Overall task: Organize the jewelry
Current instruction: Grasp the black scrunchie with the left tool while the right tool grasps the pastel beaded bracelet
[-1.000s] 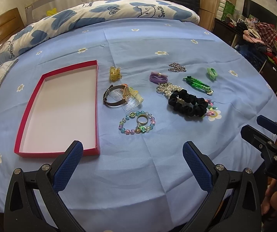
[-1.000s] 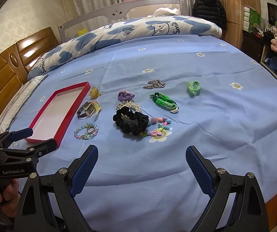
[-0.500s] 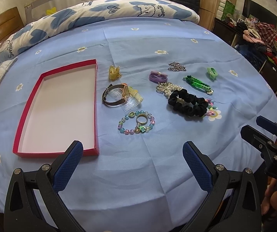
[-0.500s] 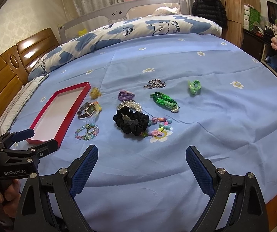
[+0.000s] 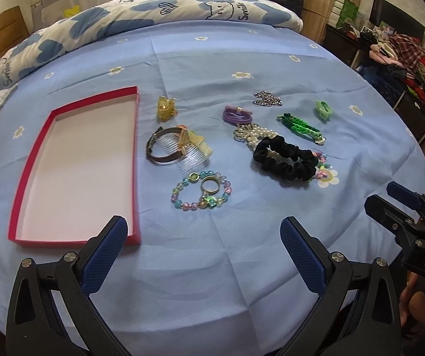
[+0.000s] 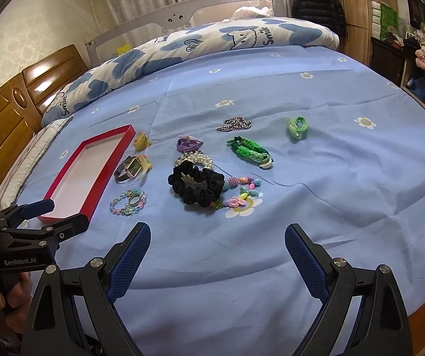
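Note:
An empty red box [image 5: 135, 160] [image 6: 93, 195] lies on the blue bedsheet at the left. To its right lie a yellow clip [image 5: 165, 108], a watch [image 5: 165, 145] on a clear comb [image 5: 193, 157], a pastel bead bracelet [image 5: 202, 190] with a ring inside, a black scrunchie [image 5: 283, 158] [image 6: 196, 185], pearls [image 5: 254, 133], a purple tie [image 5: 237, 114], a silver chain [image 5: 267, 98], a green braid [image 5: 300, 126] and a green tie [image 5: 323, 109]. My left gripper [image 5: 203, 235] is open and empty before the bracelet. My right gripper [image 6: 217, 241] is open and empty before the scrunchie.
A folded blue-and-white quilt [image 5: 141, 14] lies along the far side of the bed. A wooden headboard [image 6: 13, 103] stands at the left. A cluttered shelf with clothes [image 5: 405, 59] stands beyond the bed's right edge.
Both grippers have crept slightly forward toward the jewelry. Nothing on the bed has moved, and both grippers stay open.

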Available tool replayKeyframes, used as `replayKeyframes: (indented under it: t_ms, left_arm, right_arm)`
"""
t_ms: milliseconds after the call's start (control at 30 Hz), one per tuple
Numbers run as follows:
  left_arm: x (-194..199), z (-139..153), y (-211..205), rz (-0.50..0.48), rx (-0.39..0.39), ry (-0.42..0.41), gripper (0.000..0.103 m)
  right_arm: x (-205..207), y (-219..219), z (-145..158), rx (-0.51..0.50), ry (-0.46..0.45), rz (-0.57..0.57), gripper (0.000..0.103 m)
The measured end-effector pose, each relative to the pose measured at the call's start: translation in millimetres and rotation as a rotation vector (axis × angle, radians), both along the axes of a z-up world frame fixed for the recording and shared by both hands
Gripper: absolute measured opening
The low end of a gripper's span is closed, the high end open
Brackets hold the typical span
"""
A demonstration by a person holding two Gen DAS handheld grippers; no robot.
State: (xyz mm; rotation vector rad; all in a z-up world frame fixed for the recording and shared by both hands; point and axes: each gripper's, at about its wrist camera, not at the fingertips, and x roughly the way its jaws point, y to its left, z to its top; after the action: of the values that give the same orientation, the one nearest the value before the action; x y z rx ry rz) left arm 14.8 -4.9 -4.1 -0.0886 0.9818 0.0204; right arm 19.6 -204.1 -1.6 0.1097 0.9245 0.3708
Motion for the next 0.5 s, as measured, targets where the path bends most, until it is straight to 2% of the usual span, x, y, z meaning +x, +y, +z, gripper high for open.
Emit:
replayKeyframes:
  t_ms: [367,500]
  left_arm:
    - [36.3,-13.6,-5.8,-0.029,-0.066,0.028,0.103]
    - [54.4,-19.0,-12.1,-0.048,-0.083,0.033,0.099]
  right_arm:
    - [26.1,-15.3,-22.0,0.032,0.050,-0.026,0.091]
    - [38.2,-21.1,-30.9,0.040,0.071,-0.037,0.078]
